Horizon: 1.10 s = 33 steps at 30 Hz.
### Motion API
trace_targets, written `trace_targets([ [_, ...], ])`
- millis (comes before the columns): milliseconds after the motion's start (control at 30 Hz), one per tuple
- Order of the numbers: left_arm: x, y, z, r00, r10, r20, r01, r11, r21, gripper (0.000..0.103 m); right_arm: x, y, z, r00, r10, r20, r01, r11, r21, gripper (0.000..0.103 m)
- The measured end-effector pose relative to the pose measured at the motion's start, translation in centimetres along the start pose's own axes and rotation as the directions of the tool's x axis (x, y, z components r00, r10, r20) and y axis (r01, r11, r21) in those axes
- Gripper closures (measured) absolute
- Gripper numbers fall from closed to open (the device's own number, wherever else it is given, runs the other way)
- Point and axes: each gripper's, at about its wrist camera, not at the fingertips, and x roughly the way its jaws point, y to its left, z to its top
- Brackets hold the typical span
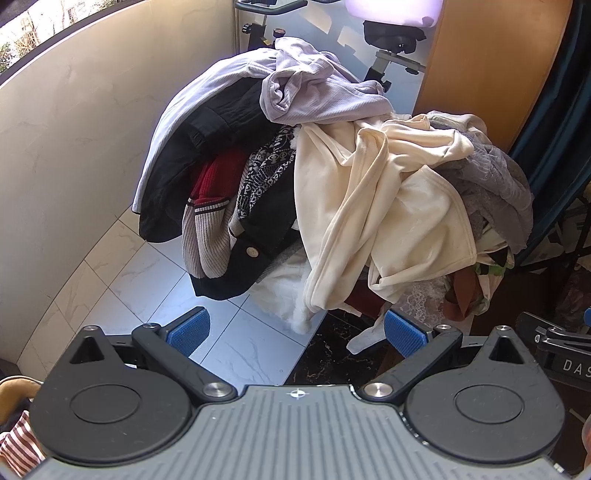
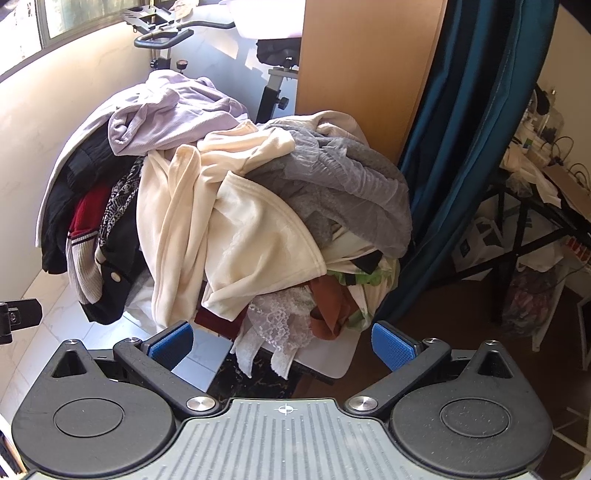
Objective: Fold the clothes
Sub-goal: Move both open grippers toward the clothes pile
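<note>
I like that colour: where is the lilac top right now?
The lilac top sits at the pile's peak in both views, upper left of the cream garment, above the black clothes.

A cream marble-look wall [image 1: 74, 155] is lit by daylight from a window [image 2: 55, 22] set above it. Pale glossy floor tiles [image 1: 236, 354] are seen below. An exercise bike [image 2: 162, 37] is parked beside a tall wooden panel [image 2: 362, 74]. A teal curtain [image 2: 476, 110] is hung beside a cluttered black table [image 2: 546, 192].

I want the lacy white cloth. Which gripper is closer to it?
Right. The right gripper hovers just before the lacy white cloth; from the left gripper it lies off to the right.
</note>
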Motion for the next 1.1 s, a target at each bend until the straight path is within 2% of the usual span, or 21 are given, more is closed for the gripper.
trace_targets([
  [233, -0.2, 0.4, -0.2, 1.000, -0.001, -0.001, 0.001, 1.000, -0.009, 0.001, -0.4, 0.6, 0.0, 1.000, -0.018, 0.012, 0.019, 0.999, -0.036, 0.001],
  [333, -0.3, 0.4, -0.3, 1.000, -0.004, 0.002, 0.004, 1.000, -0.007, 0.001, -0.4, 0.5, -0.1, 0.999, -0.012, -0.032, 0.011, 1.000, -0.030, 0.001],
  [467, -0.4, 0.5, -0.3, 1.000, -0.009, 0.006, 0.009, 1.000, -0.007, 0.001, -0.6, 0.5, -0.2, 0.999, -0.019, -0.034, 0.018, 0.999, -0.027, 0.001],
  [967, -0.8, 0.7, -0.5, 0.999, -0.036, 0.031, 0.035, 0.999, 0.022, 0.001, -1.9, 1.4, -1.0, 0.998, -0.055, 0.018, 0.056, 0.997, -0.053, 0.001],
  [1100, -0.8, 1.4, -0.6, 0.999, -0.040, 0.027, 0.040, 0.999, 0.022, 0.001, -2.2, 1.2, -0.9, 0.999, -0.040, 0.027, 0.040, 0.999, -0.015, 0.001],
])
